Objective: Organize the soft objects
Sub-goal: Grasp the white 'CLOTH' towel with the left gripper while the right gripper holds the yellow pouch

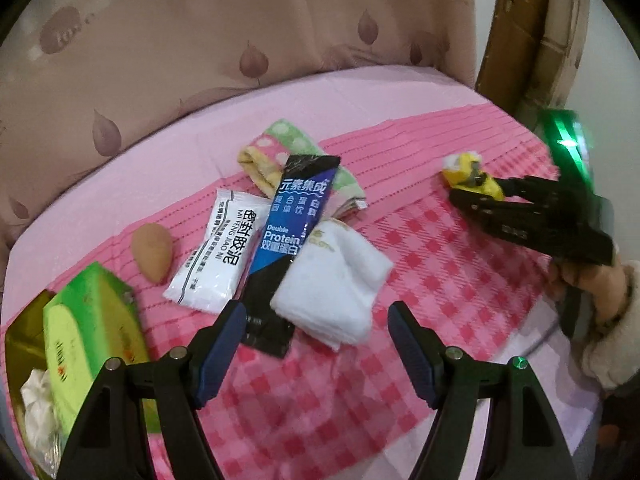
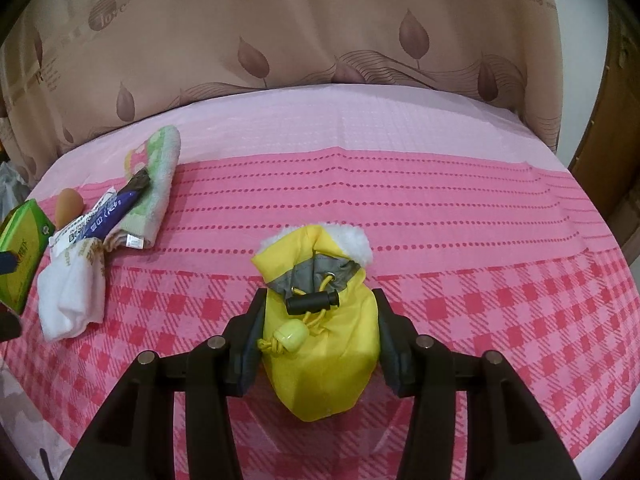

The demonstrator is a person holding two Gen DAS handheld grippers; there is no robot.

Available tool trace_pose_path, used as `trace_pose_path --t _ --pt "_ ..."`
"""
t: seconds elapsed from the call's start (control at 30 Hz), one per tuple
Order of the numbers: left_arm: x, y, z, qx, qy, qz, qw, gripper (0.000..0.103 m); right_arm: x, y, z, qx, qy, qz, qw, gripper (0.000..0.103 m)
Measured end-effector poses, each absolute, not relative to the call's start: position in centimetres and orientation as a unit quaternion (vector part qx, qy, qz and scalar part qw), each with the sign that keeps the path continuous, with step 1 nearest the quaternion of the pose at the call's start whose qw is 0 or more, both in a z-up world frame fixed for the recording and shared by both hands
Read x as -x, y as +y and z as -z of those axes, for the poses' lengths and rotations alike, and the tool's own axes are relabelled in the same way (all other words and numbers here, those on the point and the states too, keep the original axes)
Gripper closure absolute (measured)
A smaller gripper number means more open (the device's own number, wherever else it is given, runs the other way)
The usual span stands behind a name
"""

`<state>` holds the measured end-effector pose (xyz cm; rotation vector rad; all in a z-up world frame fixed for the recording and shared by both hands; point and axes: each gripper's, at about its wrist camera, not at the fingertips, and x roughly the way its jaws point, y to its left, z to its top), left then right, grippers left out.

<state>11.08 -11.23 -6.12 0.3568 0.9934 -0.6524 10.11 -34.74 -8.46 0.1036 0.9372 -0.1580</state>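
Soft objects, left wrist view: a cluster lies on the pink checked blanket point(image 1: 440, 264), ahead of the left gripper point(image 1: 316, 320).
Left gripper: jaws stand wide apart, nothing between the pads; they hang over the blanket just short of the white folded towel point(image 1: 336, 284).
Blue protein sachet point(image 1: 288, 236): lies lengthwise, one edge over the white towel, its far end on the green dotted towel point(image 1: 288, 148).
White sealing-clay packet point(image 1: 218, 248): flat, just beside the sachet on its left.
Beige makeup sponge point(image 1: 152, 252): left of the packet, apart from it.
Green box point(image 1: 90, 332): at the left edge, beside a gold container point(image 1: 20, 336) holding what looks like crumpled white material; the view there is blurred.
Right gripper point(image 1: 480, 188): seen at the right edge, held by a hand point(image 1: 588, 284), its tips at the yellow pouch point(image 1: 466, 170).

Soft objects, right wrist view: the yellow drawstring pouch point(image 2: 324, 352) with white fleece trim sits between the right gripper's point(image 2: 318, 344) fingers.
Right gripper: both pads clamp the pouch's sides; the pouch rests on the blanket point(image 2: 500, 308).
Pouch detail: black cord lock point(image 2: 312, 302) across the neck, pale yellow cord bead point(image 2: 290, 336) below it.
Cluster: well apart, at the left edge.
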Motion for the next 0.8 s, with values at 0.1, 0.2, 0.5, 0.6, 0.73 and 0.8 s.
trace_pose_path --t 0.1,0.2,0.5,0.6,0.73,0.8 --pt "-12.8 -11.6 7.3 -0.163 0.481 0.295 0.81 0.028 -10.3 -34.7 8.6 -0.046 0.453 0.075 0.887 0.056" --pt "-13.7 -11.9 8.1 -0.156 0.493 0.296 0.803 0.028 -10.3 -34.6 8.7 -0.046 0.454 0.075 0.886 0.055" --pt "-12.3 -14.3 9.1 -0.174 0.497 0.306 0.793 0.033 -10.3 -34.4 8.8 -0.043 0.456 0.074 0.886 0.055" --pt "-12.3 -14.6 9.1 -0.17 0.507 0.308 0.787 0.075 -10.3 -34.4 8.8 -0.043 0.456 0.074 0.886 0.055" --pt "-12.0 -14.6 8.6 -0.168 0.502 0.309 0.79 0.076 -10.4 -34.4 8.8 -0.044 0.456 0.074 0.886 0.055" --pt "-11.6 -14.4 8.2 -0.169 0.5 0.311 0.79 0.076 -10.4 -34.4 8.8 -0.043 0.456 0.074 0.886 0.055"
